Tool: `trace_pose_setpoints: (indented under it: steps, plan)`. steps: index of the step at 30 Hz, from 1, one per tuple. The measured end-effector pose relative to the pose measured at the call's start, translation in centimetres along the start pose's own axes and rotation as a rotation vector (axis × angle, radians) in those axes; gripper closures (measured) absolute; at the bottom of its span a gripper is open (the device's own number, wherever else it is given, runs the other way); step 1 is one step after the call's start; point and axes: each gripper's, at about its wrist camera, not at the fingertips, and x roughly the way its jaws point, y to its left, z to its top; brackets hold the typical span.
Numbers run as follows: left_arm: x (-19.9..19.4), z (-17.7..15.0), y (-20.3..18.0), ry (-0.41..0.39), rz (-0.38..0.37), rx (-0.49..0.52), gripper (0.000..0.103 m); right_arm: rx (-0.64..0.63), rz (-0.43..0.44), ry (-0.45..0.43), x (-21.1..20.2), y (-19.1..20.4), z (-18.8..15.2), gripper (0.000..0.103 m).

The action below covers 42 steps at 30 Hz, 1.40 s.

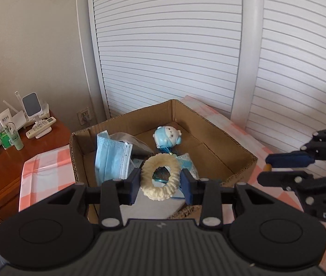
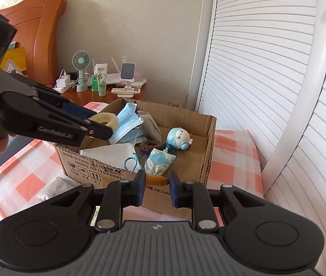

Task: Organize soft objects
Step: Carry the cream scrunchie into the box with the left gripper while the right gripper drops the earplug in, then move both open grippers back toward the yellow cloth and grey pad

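Left claw (image 1: 159,185) pinching cream ring (image 1: 159,176) (hole facing camera)

We see white louvered doors (image 1: 174,46) behind a bed under a pink-and-white checked sheet (image 2: 234,151). On a wooden nightstand (image 2: 107,96) stand a small green fan (image 2: 81,62), a white remote (image 2: 126,90) and a green tube (image 2: 102,87). An orange wooden headboard (image 2: 45,30) rises beside it, against a beige wall (image 2: 128,23).
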Motion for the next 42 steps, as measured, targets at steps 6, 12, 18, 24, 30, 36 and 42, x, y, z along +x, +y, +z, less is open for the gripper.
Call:
trace_pose_setpoints:
  steps: [6, 12, 18, 24, 30, 36, 42]
  plan:
    - [4.5, 0.8, 0.7, 0.029, 0.071, -0.021, 0.022, 0.000, 0.001, 0.018, 1.1, -0.3, 0.1, 0.077]
    - [4.1, 0.1, 1.6, 0.027, 0.056, -0.062, 0.011, 0.015, 0.000, 0.032, 2.3, -1.0, 0.7, 0.077]
    - [2.0, -1.0, 2.0, 0.052, 0.105, -0.069, 0.009, 0.047, 0.000, 0.051, 4.5, -1.7, 2.0, 0.077]
    - [1.1, -1.3, 3.5, 0.056, 0.130, -0.101, 0.008, 0.076, -0.012, 0.079, 8.0, -2.7, 4.4, 0.077]
    - [1.3, -1.6, 4.3, 0.059, 0.117, -0.098, 0.008, 0.104, -0.033, 0.117, 12.3, -4.1, 6.6, 0.077]
    - [1.9, -2.1, 4.7, 0.080, 0.115, -0.099, 0.008, 0.153, -0.057, 0.131, 14.5, -5.3, 7.4, 0.030]
    - [1.8, -2.4, 5.3, 0.089, 0.116, -0.112, 0.008, 0.169, -0.057, 0.104, 13.3, -5.2, 6.9, 0.007]
